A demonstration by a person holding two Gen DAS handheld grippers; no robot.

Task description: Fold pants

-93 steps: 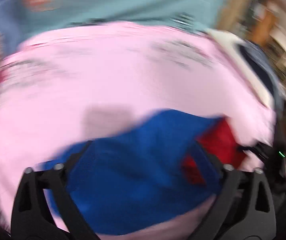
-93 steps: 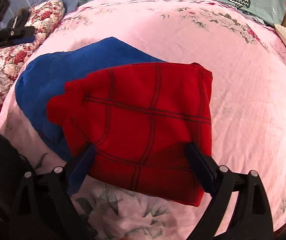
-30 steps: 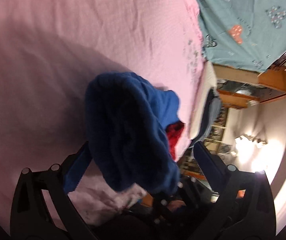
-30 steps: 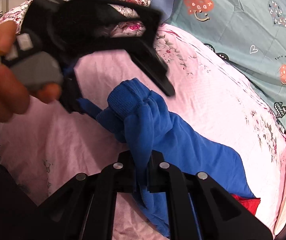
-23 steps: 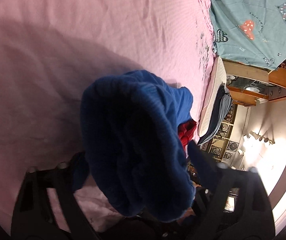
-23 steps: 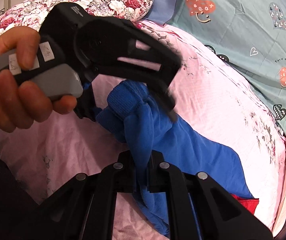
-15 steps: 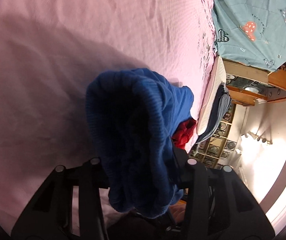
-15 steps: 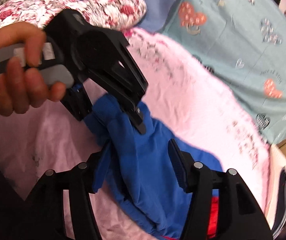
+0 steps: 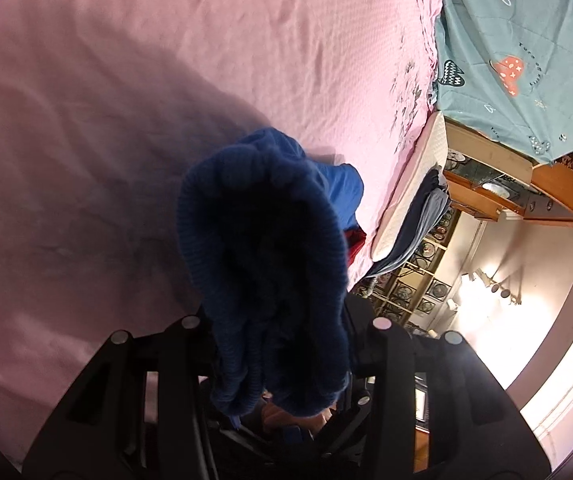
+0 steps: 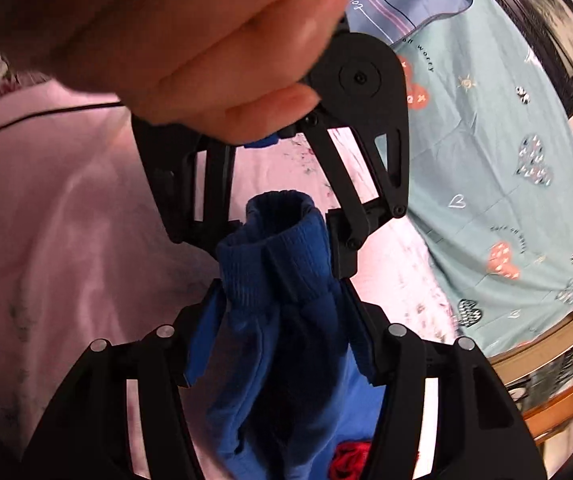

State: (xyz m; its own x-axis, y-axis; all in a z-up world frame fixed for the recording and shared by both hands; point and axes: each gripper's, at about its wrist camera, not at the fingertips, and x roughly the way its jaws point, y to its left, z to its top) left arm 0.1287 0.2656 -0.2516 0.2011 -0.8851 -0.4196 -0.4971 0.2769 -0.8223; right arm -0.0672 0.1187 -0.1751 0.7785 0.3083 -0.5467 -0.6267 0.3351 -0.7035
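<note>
The blue knit pants with a ribbed cuff point(image 9: 262, 264) hung bunched in the air above the pink bedsheet point(image 9: 166, 60), lifted clear of it except where the lower cloth trailed down toward 6 o'clock in the right wrist view. The left gripper point(image 9: 282, 324) was clenched on the gathered blue fabric, its black fingers pressed in from both sides of the bundle near 6 o'clock of its own view. The right gripper point(image 10: 278, 308) stood with its fingers parted on either side of the ribbed cuff point(image 10: 278, 248), the cloth passing between them; whether its pads actually touched the fabric could not be told. In the right wrist view the left gripper point(image 10: 282, 224) sat directly above the cuff at 12 o'clock, held by the person's left hand point(image 10: 174, 36). A red patch of the garment point(image 10: 350, 460) showed at 6 o'clock below the blue. The sheet lay broad and bare from 9 to 12 o'clock in the left wrist view, while the mattress edge point(image 9: 410, 184) ran at 3 o'clock, bordered by a teal heart-print blanket point(image 9: 518, 48) at 1 o'clock and a wooden cabinet point(image 9: 558, 188) beyond.
</note>
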